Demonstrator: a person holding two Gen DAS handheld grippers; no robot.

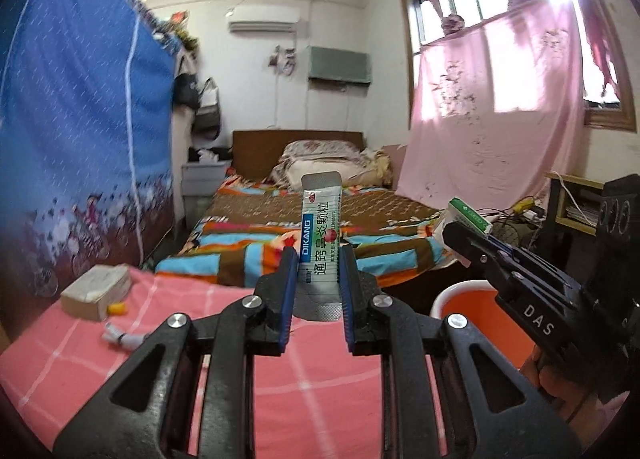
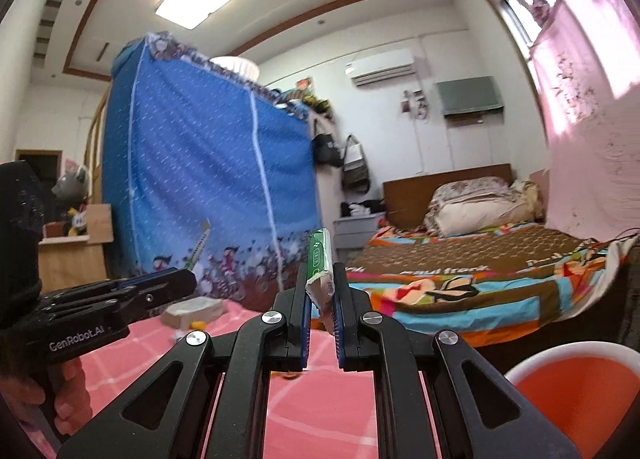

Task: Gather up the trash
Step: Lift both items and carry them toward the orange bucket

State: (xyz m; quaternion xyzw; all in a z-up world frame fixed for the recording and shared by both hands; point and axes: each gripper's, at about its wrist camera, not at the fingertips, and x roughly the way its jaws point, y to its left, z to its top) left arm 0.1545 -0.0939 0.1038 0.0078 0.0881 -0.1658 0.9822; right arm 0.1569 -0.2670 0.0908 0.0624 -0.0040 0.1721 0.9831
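A: Left hand-held gripper (image 1: pixel 318 263) pinching the medicine sachet (image 1: pixel 320 235), long axis upright. Right hand-held gripper (image 2: pixel 322 291) clamped on the green wrapper (image 2: pixel 319 259).

B: Orange bin (image 1: pixel 476 307) at four o'clock, nearer the right.

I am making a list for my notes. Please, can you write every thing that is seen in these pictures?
Medicine sachet: one, white and blue, upright in left claw.
Green wrapper: one, green and silver, in right claw.
Bin: one, orange with white rim, right of the table.
Tablecloth: one, pink checked, under both claws.
Tissue pack: one, whitish, on the cloth, left.
Bed: one, colourful cover, behind.
Wardrobe: one, blue fabric, left.
Left claw: black, shut on sachet.
Right claw: black, shut on wrapper.
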